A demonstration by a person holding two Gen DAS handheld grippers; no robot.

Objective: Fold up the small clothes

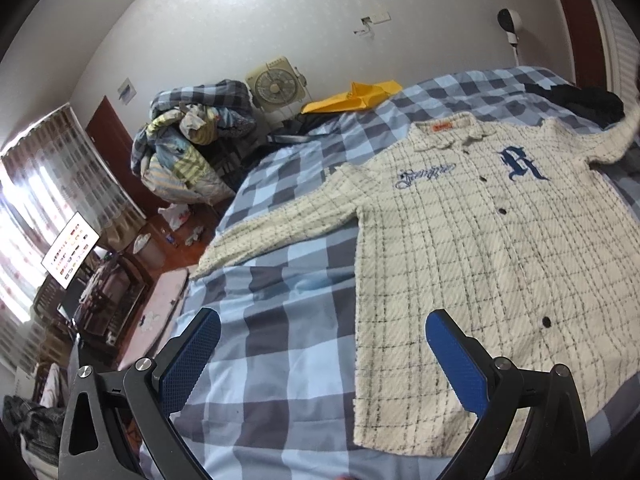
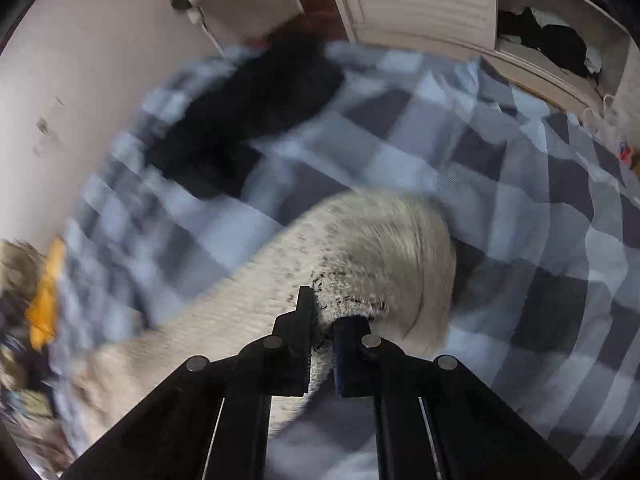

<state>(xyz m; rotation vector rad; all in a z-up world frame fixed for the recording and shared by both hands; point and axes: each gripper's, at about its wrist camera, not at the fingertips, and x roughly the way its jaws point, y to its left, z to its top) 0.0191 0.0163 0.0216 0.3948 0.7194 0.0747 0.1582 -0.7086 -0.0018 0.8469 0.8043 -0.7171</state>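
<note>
Meanwhile the cream shirt (image 1: 480, 240) lay flat on the bed (image 1: 288, 320); right tongs (image 2: 322, 320) pinched its sleeve cuff (image 2: 380, 248), left tongs (image 1: 320, 332) gaped empty. Carrying that sleeve squarely across the chest would fold best.

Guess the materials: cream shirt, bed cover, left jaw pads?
Cream shirt: thick woven or knit, likely wool-blend or tweed-like; nubby ribbed surface, fuzzy edges, dark grid lines.
Bed cover: thin smooth woven cloth, probably cotton; matte, soft creases.
Blue pads: look like rubber or textured plastic; fine dotted grip pattern.
</note>
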